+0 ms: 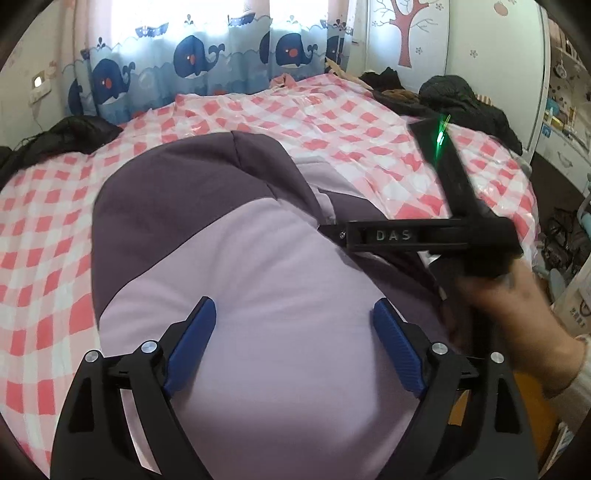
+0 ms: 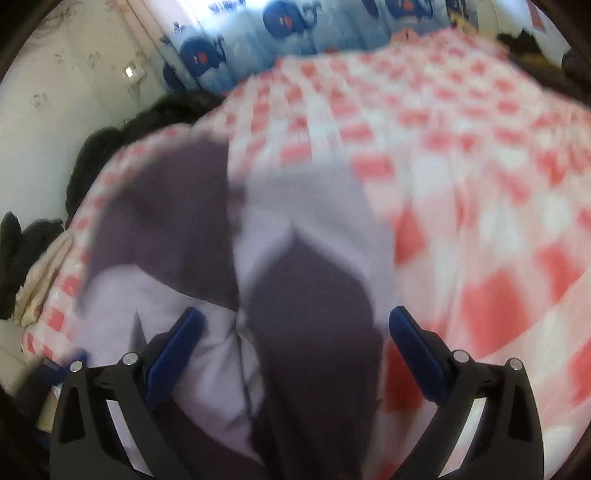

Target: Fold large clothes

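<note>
A large two-tone garment (image 1: pixel 258 266), lilac with dark purple panels, lies folded on a bed with a pink-and-white checked cover (image 1: pixel 48 221). My left gripper (image 1: pixel 293 306) hovers over its lilac panel with the blue pads wide apart and not pinching the cloth. To its right a hand (image 1: pixel 517 295) holds the black body of the right-hand tool (image 1: pixel 443 236) over the garment's right side. The right wrist view is motion-blurred. There my right gripper (image 2: pixel 295 314) stands open above the garment (image 2: pixel 303 229), where a dark panel meets a lilac one.
Dark clothes lie heaped at the bed's left edge (image 1: pixel 62 136) and at its far right (image 1: pixel 454 96). A whale-print curtain (image 1: pixel 192 55) hangs behind the bed. A wardrobe door with a tree picture (image 1: pixel 406 29) and cluttered shelves (image 1: pixel 565 118) stand at the right.
</note>
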Action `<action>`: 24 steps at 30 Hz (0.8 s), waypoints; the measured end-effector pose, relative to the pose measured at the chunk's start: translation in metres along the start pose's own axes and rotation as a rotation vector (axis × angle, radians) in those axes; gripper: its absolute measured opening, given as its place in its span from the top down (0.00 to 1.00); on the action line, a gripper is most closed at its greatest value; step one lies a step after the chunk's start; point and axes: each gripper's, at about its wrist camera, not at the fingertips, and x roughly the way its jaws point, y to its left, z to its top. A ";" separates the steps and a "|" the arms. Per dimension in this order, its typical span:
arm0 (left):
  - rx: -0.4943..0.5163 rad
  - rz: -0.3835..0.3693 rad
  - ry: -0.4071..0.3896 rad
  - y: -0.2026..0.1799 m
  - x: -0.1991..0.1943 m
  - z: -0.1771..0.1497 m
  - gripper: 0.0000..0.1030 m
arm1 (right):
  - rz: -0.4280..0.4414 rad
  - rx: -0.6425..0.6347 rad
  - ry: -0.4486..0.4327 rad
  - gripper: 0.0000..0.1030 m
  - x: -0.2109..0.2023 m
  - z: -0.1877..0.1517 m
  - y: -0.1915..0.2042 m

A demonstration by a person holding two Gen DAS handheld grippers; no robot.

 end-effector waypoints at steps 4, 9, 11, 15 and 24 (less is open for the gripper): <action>-0.027 0.001 -0.002 -0.003 -0.015 -0.002 0.20 | 0.030 0.064 0.003 0.06 0.003 -0.002 -0.015; -0.029 0.026 0.004 -0.005 -0.027 -0.008 0.20 | -0.034 0.020 -0.005 0.07 -0.014 0.001 -0.004; -0.022 0.044 0.002 -0.006 -0.031 -0.010 0.20 | -0.048 -0.023 -0.084 0.07 -0.039 0.001 0.011; -0.031 0.080 -0.009 -0.006 -0.041 -0.012 0.20 | -0.053 -0.108 -0.059 0.07 -0.036 -0.015 0.026; -0.089 0.167 -0.053 0.015 -0.064 -0.005 0.19 | 0.026 0.008 0.013 0.07 -0.020 -0.020 0.003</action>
